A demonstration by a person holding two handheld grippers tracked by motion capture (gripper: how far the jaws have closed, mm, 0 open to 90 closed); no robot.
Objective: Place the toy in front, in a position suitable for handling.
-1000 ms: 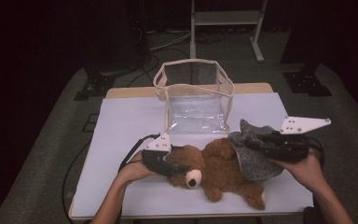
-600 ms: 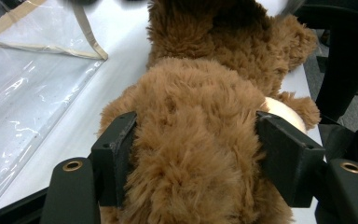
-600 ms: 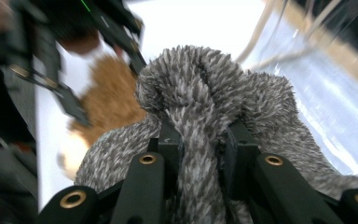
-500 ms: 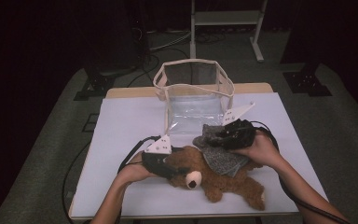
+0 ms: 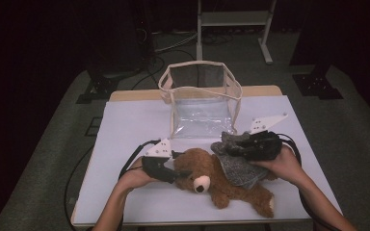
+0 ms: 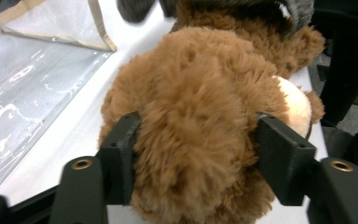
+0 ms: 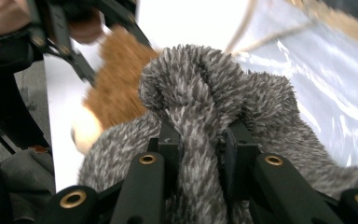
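Observation:
A brown teddy bear (image 5: pixel 221 185) lies on the white table (image 5: pixel 135 130) near its front edge. My left gripper (image 5: pixel 176 174) is at the bear's head. In the left gripper view the jaws (image 6: pixel 196 149) have just been closing, and both pads now press into the fur of the bear (image 6: pixel 200 116). My right gripper (image 5: pixel 231 147) is shut on a grey fuzzy garment (image 5: pixel 238 168), which hangs over the bear's body. Seen from the right gripper, the garment (image 7: pixel 205 84) bunches up between the jaws (image 7: pixel 199 135), with the bear (image 7: pixel 116 79) behind it.
A clear plastic bag with a beige trim (image 5: pixel 200 103) stands open at the back middle of the table, just beyond both grippers. Cables trail off the table's left and right sides. Dark floor and a metal stand (image 5: pixel 231 19) lie behind.
The right gripper has carried the grey garment leftward, from the right side of the table to over the bear's body. The left hand has stayed at the bear's head.

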